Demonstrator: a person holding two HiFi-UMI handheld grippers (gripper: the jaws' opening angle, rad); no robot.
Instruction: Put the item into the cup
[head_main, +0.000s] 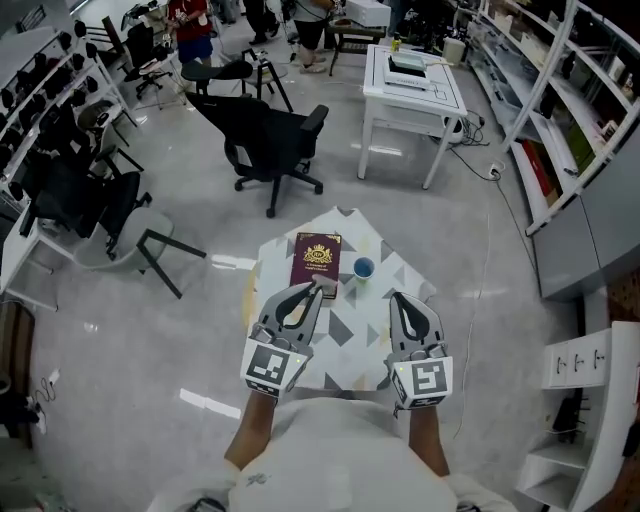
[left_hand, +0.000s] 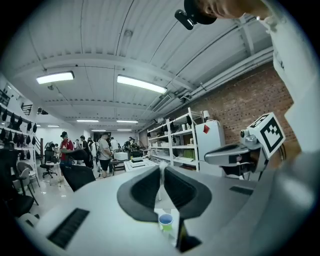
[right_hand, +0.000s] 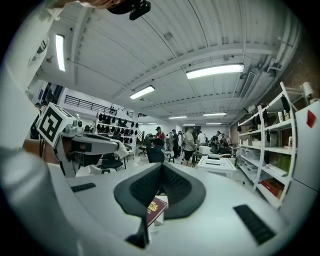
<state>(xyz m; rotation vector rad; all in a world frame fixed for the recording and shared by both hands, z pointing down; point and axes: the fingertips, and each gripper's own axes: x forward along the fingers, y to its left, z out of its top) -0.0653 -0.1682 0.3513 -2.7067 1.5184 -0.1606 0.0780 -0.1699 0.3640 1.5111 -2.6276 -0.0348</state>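
A small cup (head_main: 363, 268) with a blue inside stands on the little patterned table (head_main: 350, 345), just right of a maroon book with a gold crest (head_main: 316, 260). My left gripper (head_main: 318, 289) hovers over the book's near edge, shut on a small white item (left_hand: 161, 171); the item also shows at that gripper's tip in the right gripper view (right_hand: 120, 148). The cup (left_hand: 165, 220) lies below and ahead of the left jaws. My right gripper (head_main: 398, 298) hangs over the table's right side, shut and empty. The book (right_hand: 154, 210) shows under its jaws.
Black office chairs (head_main: 268, 145) stand on the glossy floor beyond the table. A white desk (head_main: 410, 85) is farther back, shelving (head_main: 560, 120) lines the right wall, and several people stand at the far end of the room.
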